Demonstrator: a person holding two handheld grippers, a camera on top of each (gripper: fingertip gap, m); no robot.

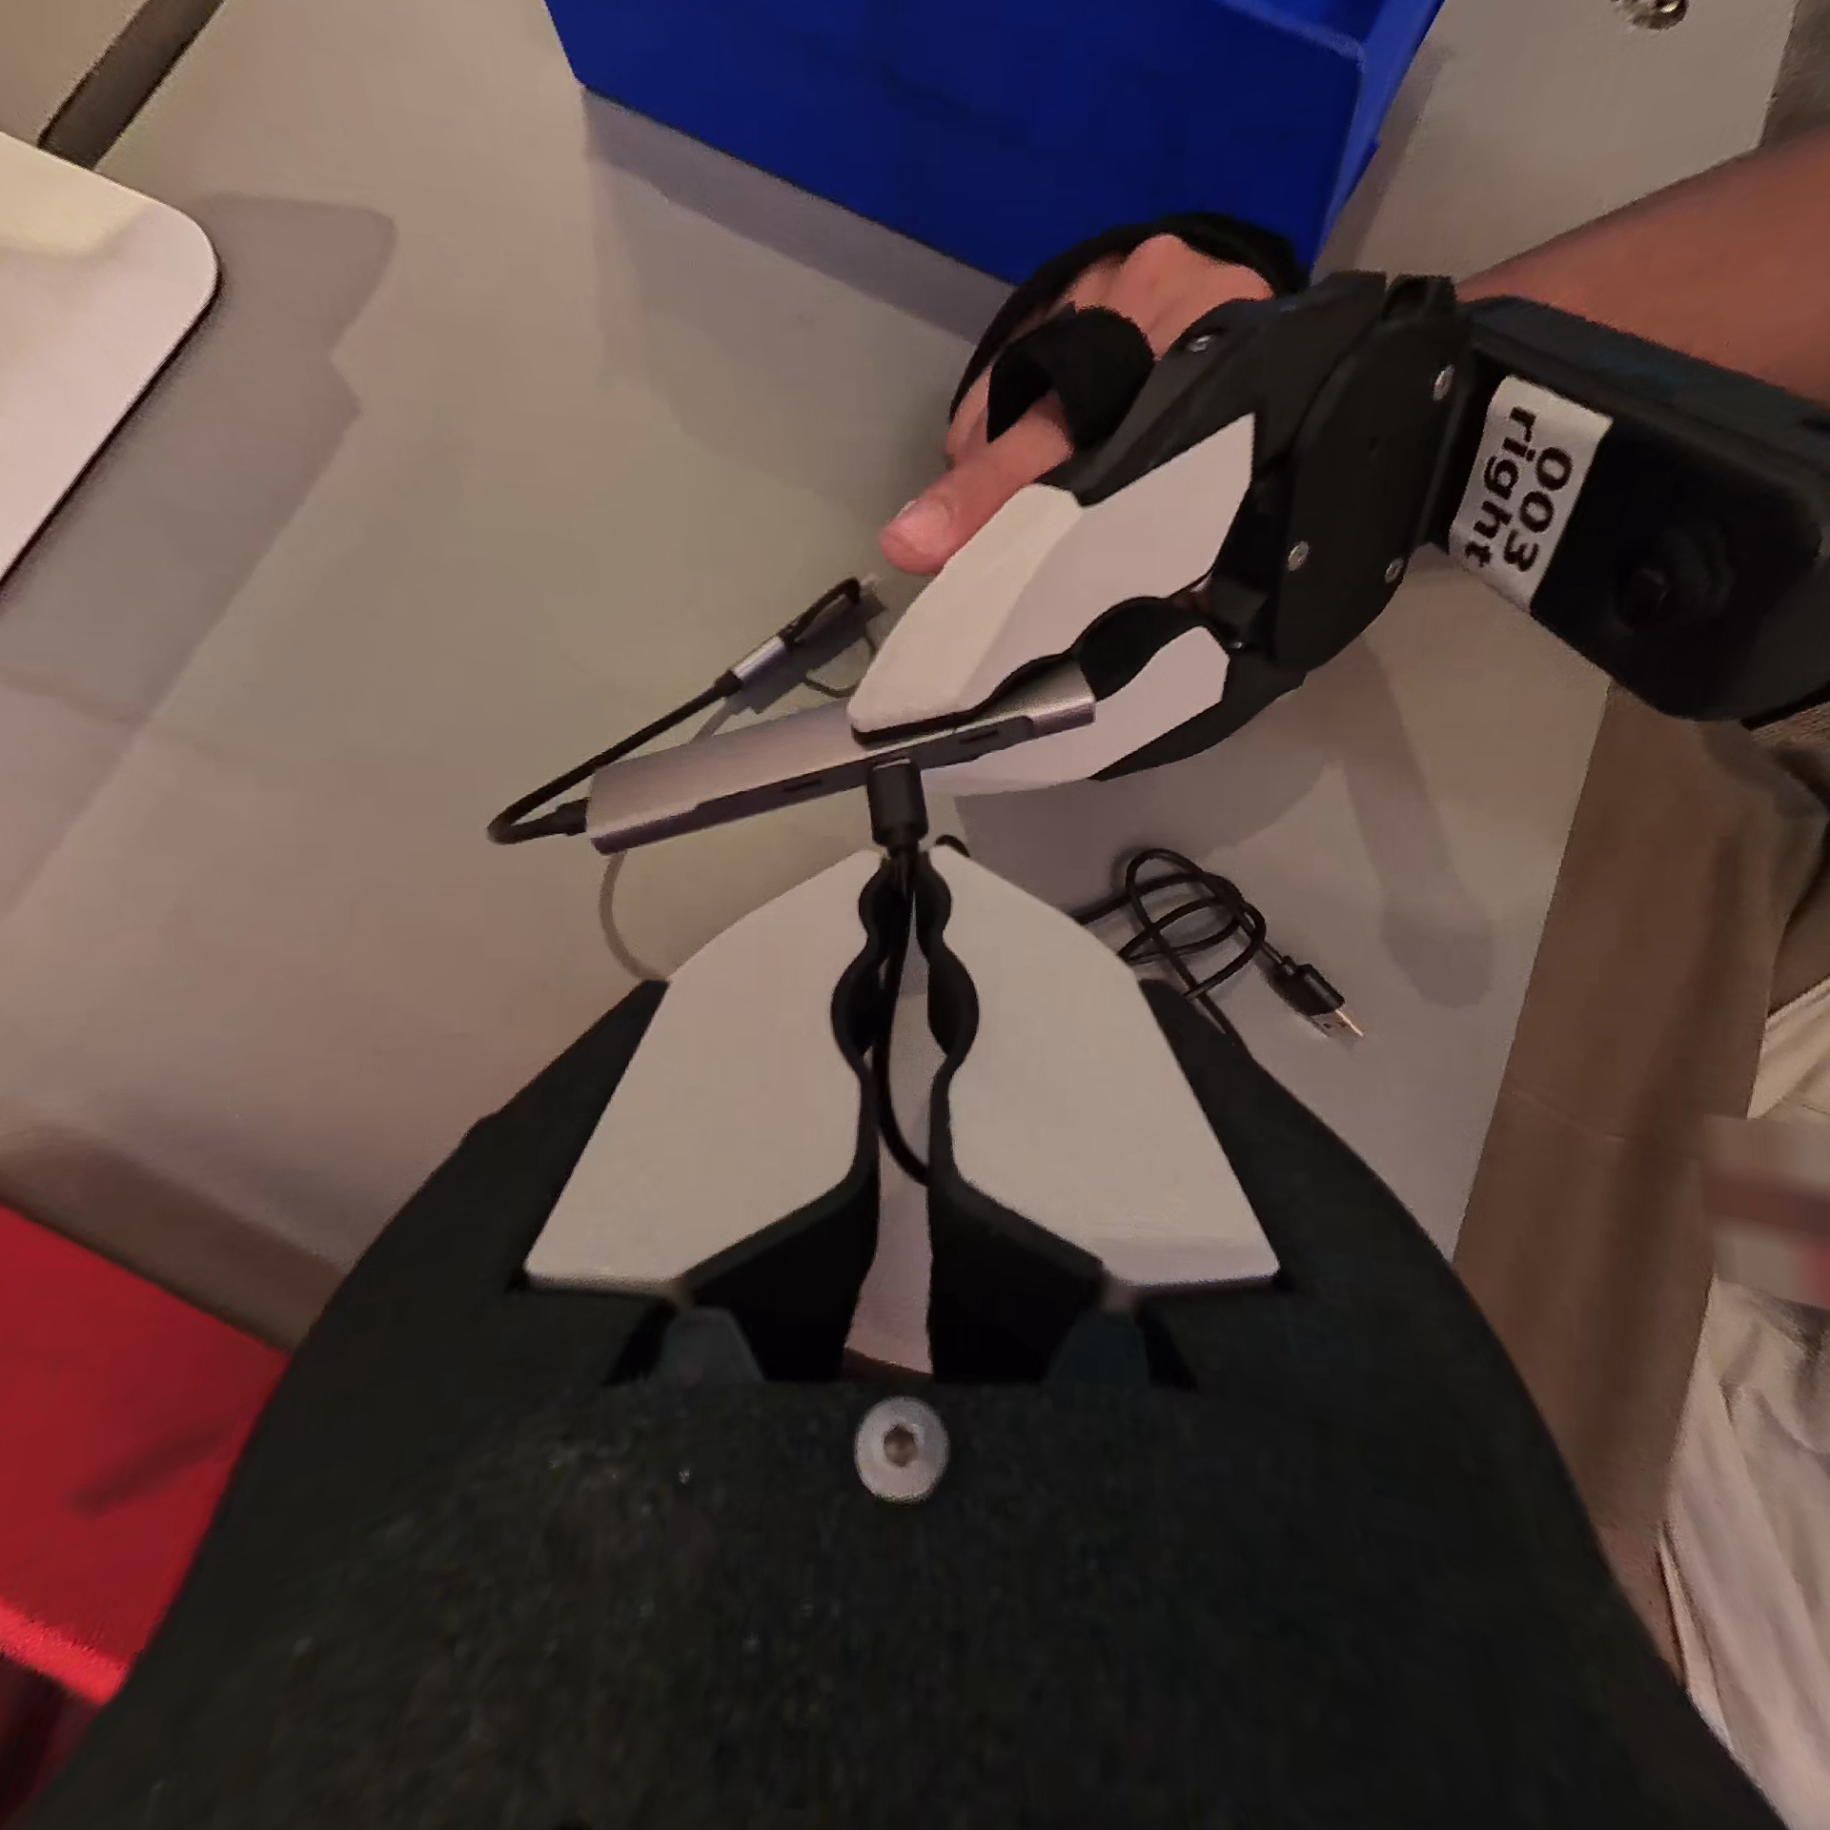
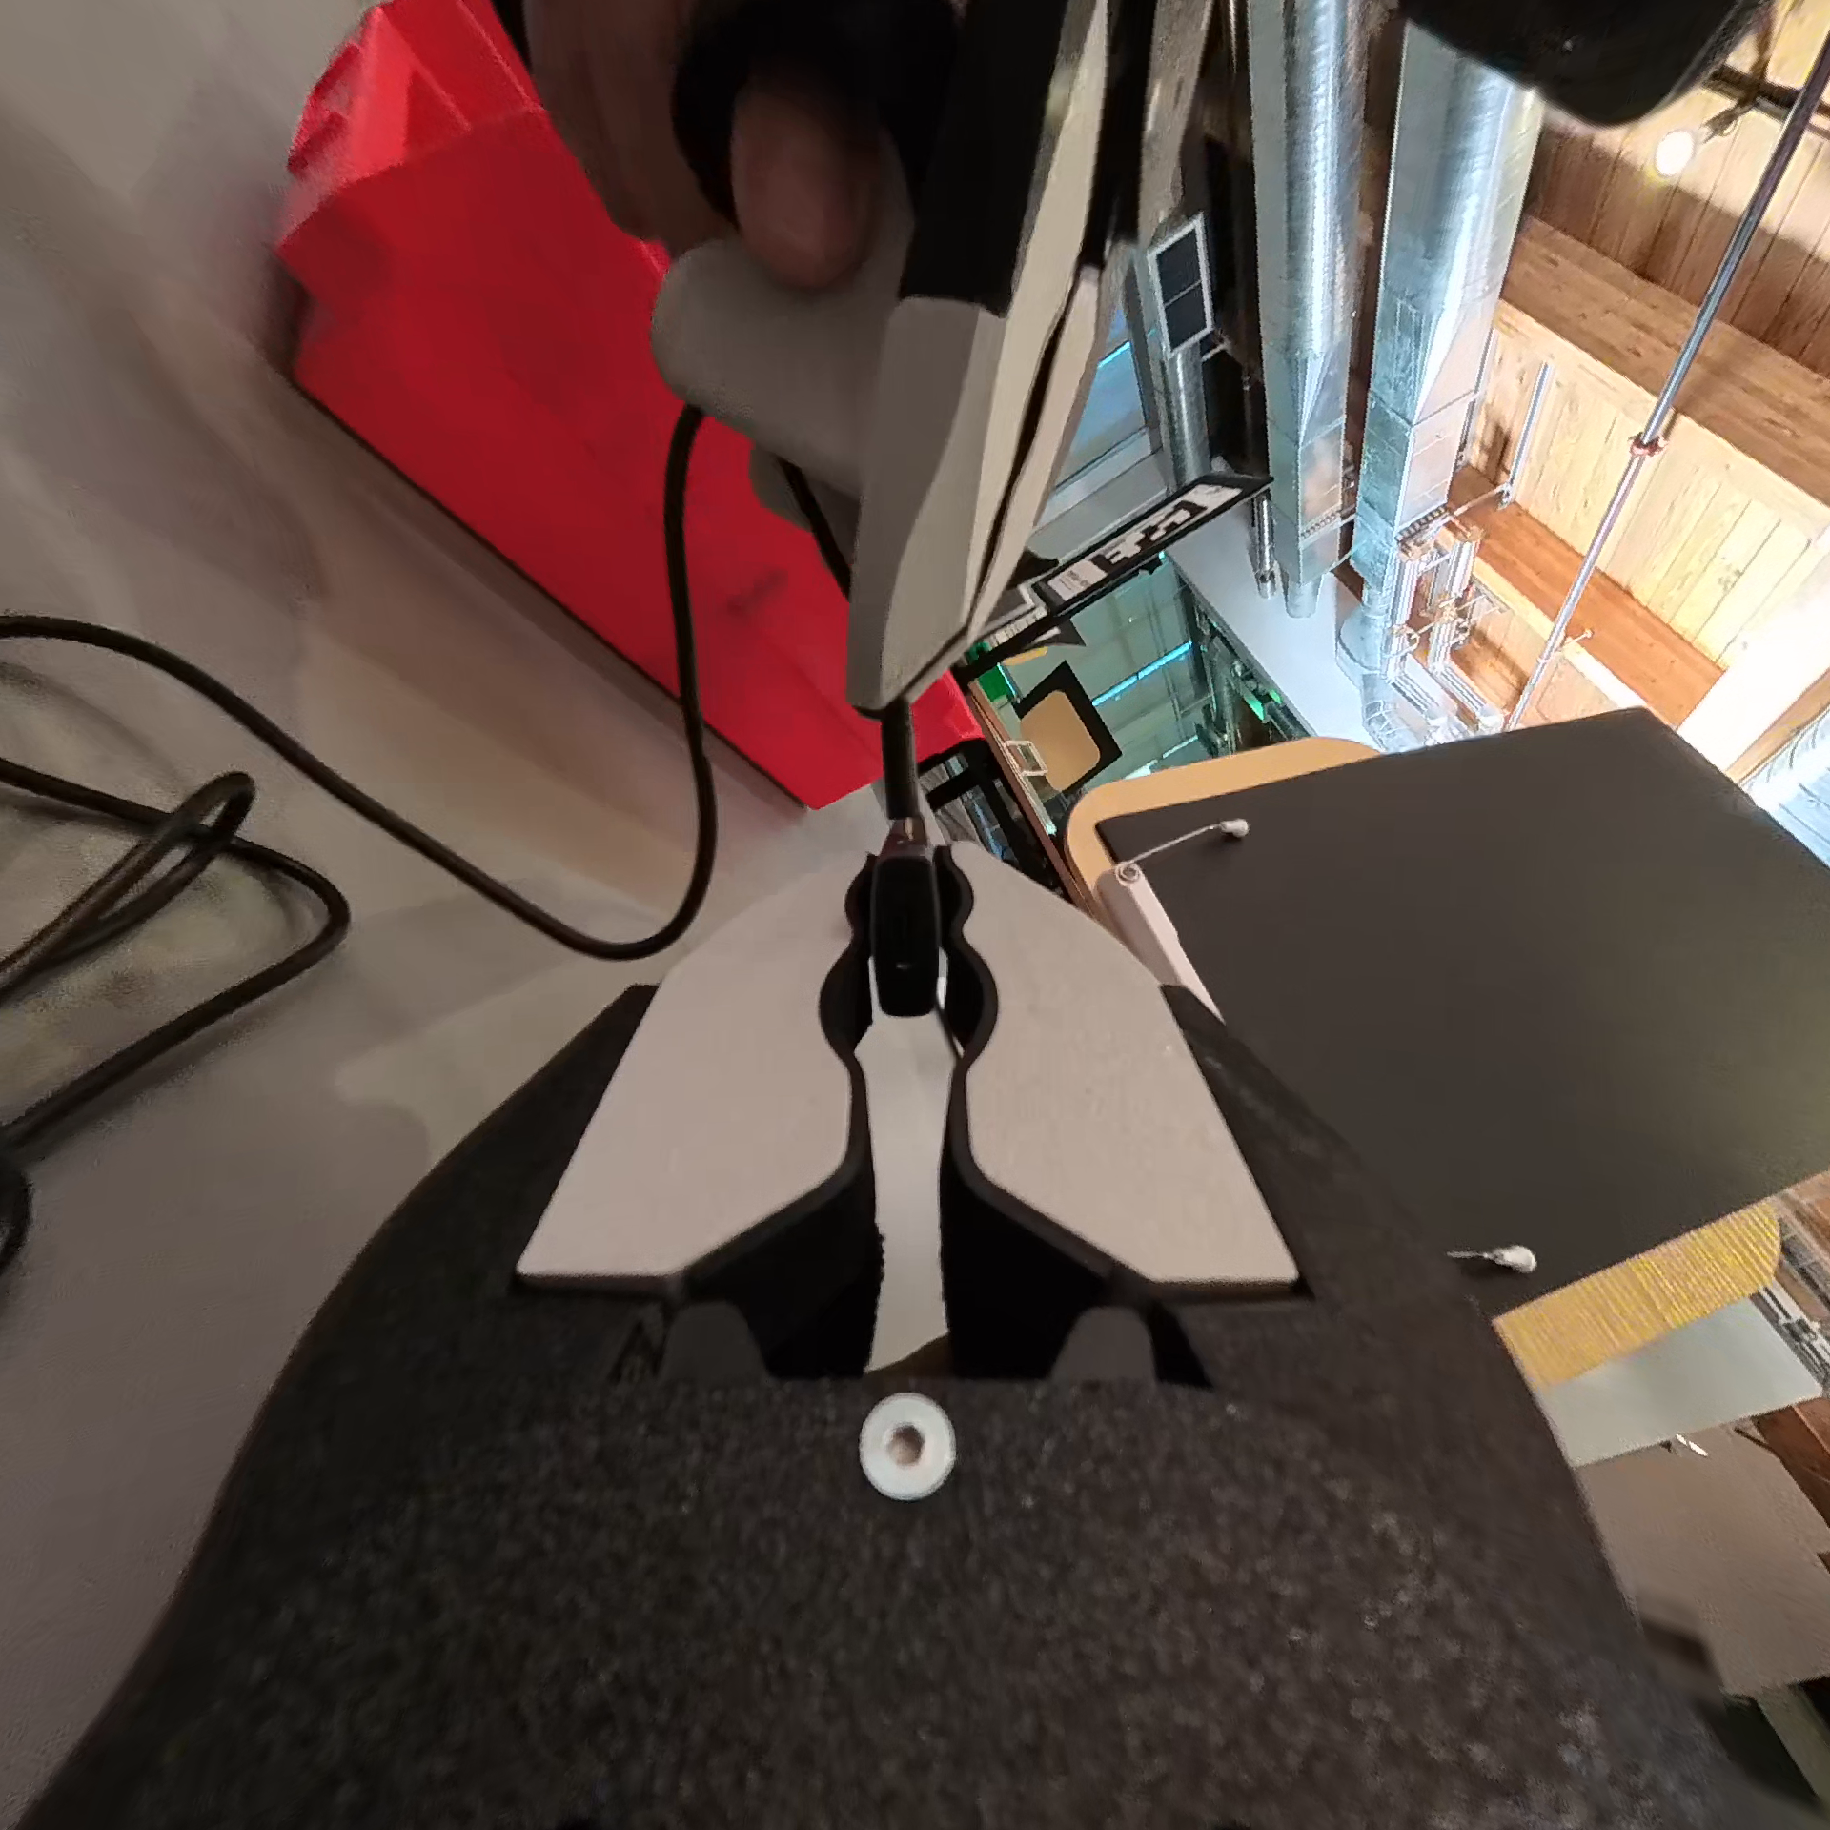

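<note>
The left tongs (image 1: 896, 862), low in the centre of the left wrist view, are pressed nearly together on a black cable (image 1: 891, 1000), which runs down the narrow gap between the two white fingers (image 1: 753, 1050). The cable's black plug (image 1: 894, 797) sticks out just past the fingertips and sits in a port on the long edge of a grey hub (image 1: 753, 767), a slim metal bar held off the table (image 1: 347, 594) in the middle of the frame.

The right tongs (image 1: 975, 723) come in from the right of that view and pinch the hub's right end flat between their white fingers; a bare fingertip of the person's hand (image 1: 1050, 436) lies along the upper one. The hub's own short lead (image 1: 634, 738) loops off its left end toward the upper left. The rest of the black cable lies coiled on the table at the right.

In the right wrist view the right tongs (image 2: 906, 871) appear at centre, nearly closed on the dark end of the hub (image 2: 901, 941), with the left tongs (image 2: 891, 693) coming down from the top of the frame, their tips just above it.

A blue bin (image 1: 990, 119) stands at the top, and a red bin (image 2: 515, 396) shows upper left in the right wrist view.
</note>
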